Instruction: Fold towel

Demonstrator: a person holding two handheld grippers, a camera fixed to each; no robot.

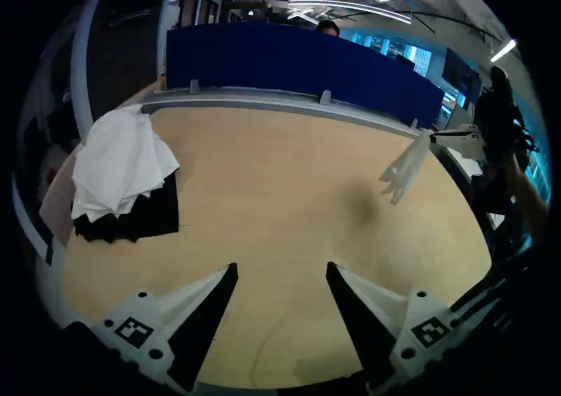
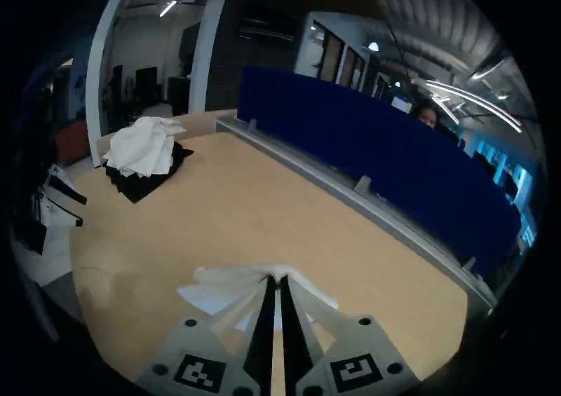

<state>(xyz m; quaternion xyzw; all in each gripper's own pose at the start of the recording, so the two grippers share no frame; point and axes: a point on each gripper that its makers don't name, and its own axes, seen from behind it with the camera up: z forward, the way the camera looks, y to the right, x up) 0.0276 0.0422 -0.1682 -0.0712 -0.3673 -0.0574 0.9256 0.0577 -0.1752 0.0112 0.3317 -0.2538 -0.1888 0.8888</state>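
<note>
My right gripper (image 2: 275, 279) is shut on a bunched white towel (image 2: 214, 292), which fans out to both sides of the fingertips just above the wooden table (image 2: 231, 207). In the left gripper view the same towel (image 1: 405, 168) hangs from the right gripper (image 1: 433, 135) at the table's far right, held by a person's arm. My left gripper (image 1: 280, 266) stands open low over the table's near side, with nothing between its fingers. A heap of white towels (image 1: 119, 161) lies on a black cloth (image 1: 144, 221) at the left of the table.
A blue partition (image 1: 301, 63) on a grey rail runs along the table's far edge, and a person sits behind it. In the right gripper view the towel heap (image 2: 144, 147) is at the far left corner. Office desks and screens stand beyond the table.
</note>
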